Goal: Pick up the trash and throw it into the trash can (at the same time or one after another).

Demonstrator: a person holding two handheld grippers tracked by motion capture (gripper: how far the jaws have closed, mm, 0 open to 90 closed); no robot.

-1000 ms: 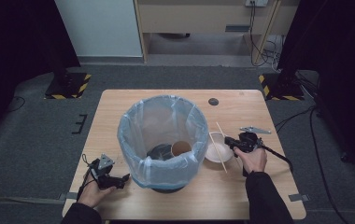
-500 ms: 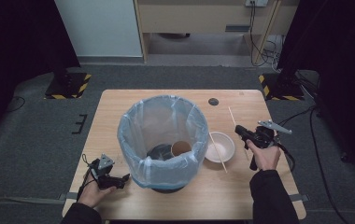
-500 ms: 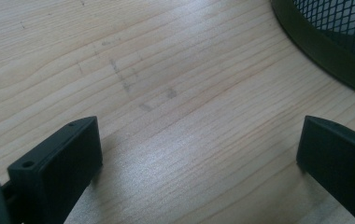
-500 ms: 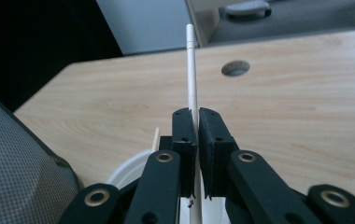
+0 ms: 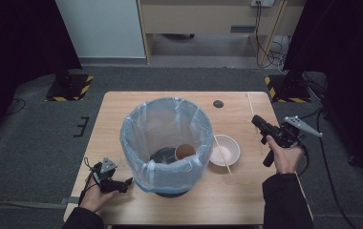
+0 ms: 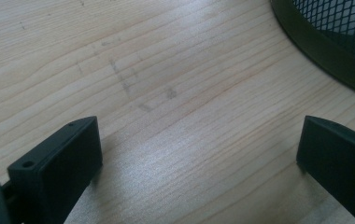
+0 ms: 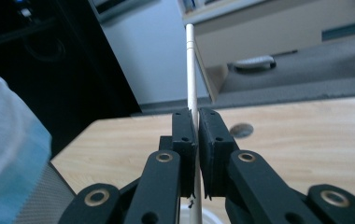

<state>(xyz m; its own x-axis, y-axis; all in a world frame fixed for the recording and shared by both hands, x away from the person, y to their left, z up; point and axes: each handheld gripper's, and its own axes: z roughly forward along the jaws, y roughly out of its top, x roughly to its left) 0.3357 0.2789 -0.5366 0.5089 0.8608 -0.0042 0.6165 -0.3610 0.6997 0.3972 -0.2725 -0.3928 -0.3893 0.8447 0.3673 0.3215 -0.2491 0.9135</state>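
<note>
Lifting clear of the counter [image 5: 122,119], a chopstick [image 7: 191,60] is clamped in the right gripper's [image 7: 197,128] shut jaws beside the bin [image 5: 165,143], above which it must next be carried, while the left gripper [image 6: 199,154] rests wide open, empty.

The high view looks down from above onto the pale wooden table [image 5: 122,109]; both gripper views skim that tabletop closely.

Bowl [image 5: 224,150] right of bin [image 5: 166,143]; cup [image 5: 185,151] inside bin.
</note>
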